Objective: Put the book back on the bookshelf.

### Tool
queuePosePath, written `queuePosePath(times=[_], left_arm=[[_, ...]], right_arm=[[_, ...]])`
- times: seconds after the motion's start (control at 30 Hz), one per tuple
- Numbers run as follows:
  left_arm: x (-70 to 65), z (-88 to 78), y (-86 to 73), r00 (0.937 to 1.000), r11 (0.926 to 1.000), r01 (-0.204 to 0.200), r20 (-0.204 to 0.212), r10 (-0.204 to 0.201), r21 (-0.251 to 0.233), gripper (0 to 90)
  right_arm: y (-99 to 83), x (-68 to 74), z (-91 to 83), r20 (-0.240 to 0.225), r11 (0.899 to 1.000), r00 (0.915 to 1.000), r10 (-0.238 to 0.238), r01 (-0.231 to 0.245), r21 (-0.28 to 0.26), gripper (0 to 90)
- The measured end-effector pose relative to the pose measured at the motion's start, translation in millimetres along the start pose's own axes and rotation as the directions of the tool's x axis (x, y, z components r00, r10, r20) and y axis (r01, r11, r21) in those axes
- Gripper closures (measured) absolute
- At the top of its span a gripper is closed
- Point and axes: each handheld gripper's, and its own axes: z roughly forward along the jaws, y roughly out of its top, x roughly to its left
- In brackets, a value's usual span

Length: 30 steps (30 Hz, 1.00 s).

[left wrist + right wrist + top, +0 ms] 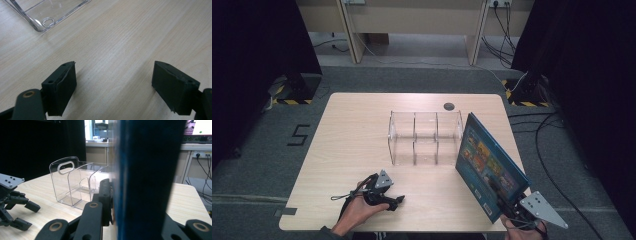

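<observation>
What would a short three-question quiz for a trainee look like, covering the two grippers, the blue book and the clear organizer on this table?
1. True or false: the left gripper grips the clear plastic divided organizer.
2. Multiple choice: the blue hardcover picture book is A) flat on the light wooden table, B) inside the organizer, C) held up on edge by the right gripper.
3. Fill in: in the left gripper view, the gripper's jaws stand ____ above bare wood.

Key:
1. False: it rests empty near the table's front edge, apart from the organizer.
2. C: its jaws clamp the book's lower corner.
3. Open.
</observation>
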Motion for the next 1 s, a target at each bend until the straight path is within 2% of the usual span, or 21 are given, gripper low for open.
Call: queuePosePath(times=[0.8,0.87,1.0], left_arm=[[-1.6,2.2,-1.3,1.0,0.9999,-0.004,0.002,0.004,-0.015,14.5],[-1.6,2.2,-1.5,1.0,0.9999,-0.003,0.002,0.003,-0.016,14.5],[-1.7,2.3,-1.4,1.0,0.9999,-0.003,0.002,0.003,-0.017,14.5]], right_arm=[[0.1,-3.1,17.5,-0.038,0.998,0.9978,0.055,-0.055,-0.011,79.0],[-0.1,-4.1,18.2,-0.052,0.997,0.9962,0.07,-0.071,-0.01,78.8],[-1.2,-3.6,16.2,-0.04,0.994,0.9933,0.109,-0.11,-0.027,80.1]])
